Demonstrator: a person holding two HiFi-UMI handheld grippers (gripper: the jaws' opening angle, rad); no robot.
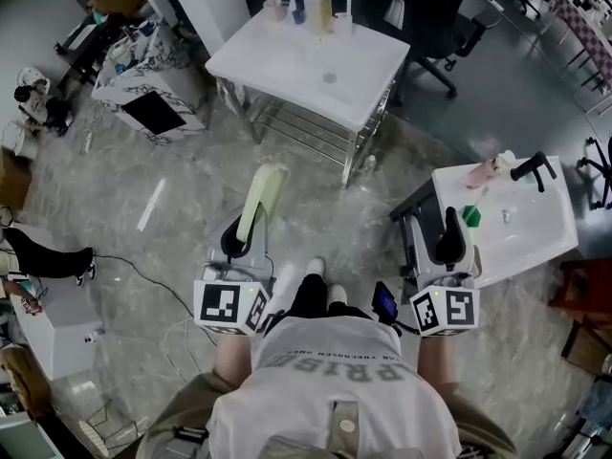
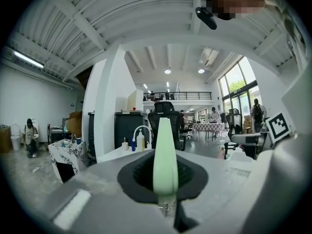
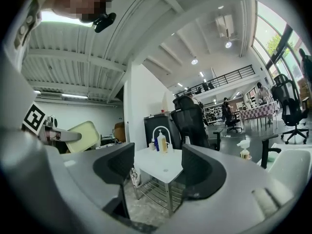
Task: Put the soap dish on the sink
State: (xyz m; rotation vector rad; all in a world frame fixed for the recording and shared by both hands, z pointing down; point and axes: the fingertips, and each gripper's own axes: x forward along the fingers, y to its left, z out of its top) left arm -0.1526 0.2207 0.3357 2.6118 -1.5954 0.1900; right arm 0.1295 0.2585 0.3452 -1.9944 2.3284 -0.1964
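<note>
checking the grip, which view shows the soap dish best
Head view: the soap dish shows its full length, clamped in the left gripper's jaws. Left gripper view shows only its edge; right gripper view, part of it.

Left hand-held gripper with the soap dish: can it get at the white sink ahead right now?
Probably not yet: the sink stands across bare floor from the soap dish, beyond arm's reach, though nothing blocks the way.

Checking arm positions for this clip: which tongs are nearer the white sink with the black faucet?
Right. The right tongs hang open at the sink's left edge. The left tongs, shut on the soap dish, are across the person's body, farther off.
</note>
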